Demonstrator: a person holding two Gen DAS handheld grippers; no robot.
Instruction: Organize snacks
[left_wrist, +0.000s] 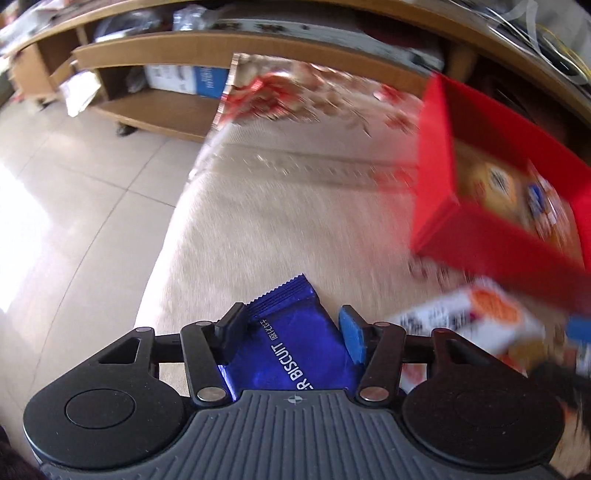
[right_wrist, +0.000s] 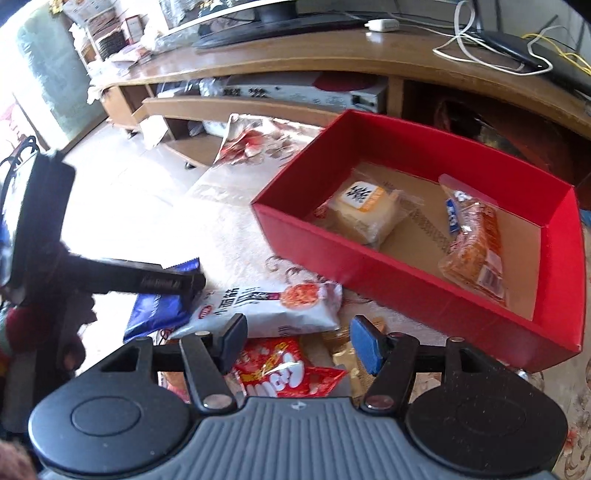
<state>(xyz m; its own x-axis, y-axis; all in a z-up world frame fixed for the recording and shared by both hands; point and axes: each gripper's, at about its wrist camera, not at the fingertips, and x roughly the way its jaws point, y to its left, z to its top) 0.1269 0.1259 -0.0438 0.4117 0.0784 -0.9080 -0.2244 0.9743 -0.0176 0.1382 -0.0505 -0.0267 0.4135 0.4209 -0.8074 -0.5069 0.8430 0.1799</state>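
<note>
Blue biscuit packet (left_wrist: 295, 339) sits between the pads of the left tool (left_wrist: 293, 332), which is clenched on its two sides; the right wrist view shows the same packet at the edge of the snack pile, under that tool's arm. No earlier view to compare.

Step in hand, as judged: pick-up of one snack for transfer to the red box (right_wrist: 369, 269).

Right tool (right_wrist: 299, 341) hangs part-spread over the red snack bag (right_wrist: 288, 373), gripping nothing.

Box contents: pale wrapped cake (right_wrist: 365, 214) and orange-brown wrapped bar (right_wrist: 476, 251), with bare cardboard floor between and around them.

Next move calls for lifting the packet above the box's near wall, carrying it over, and releasing on the bare floor.

In the way: white noodle bag (right_wrist: 273, 306) lies just beside the packet, toward the box. Both tools work close together over the pile, so a collision is possible. Everything rests on a cream patterned cloth (left_wrist: 258, 221).
</note>
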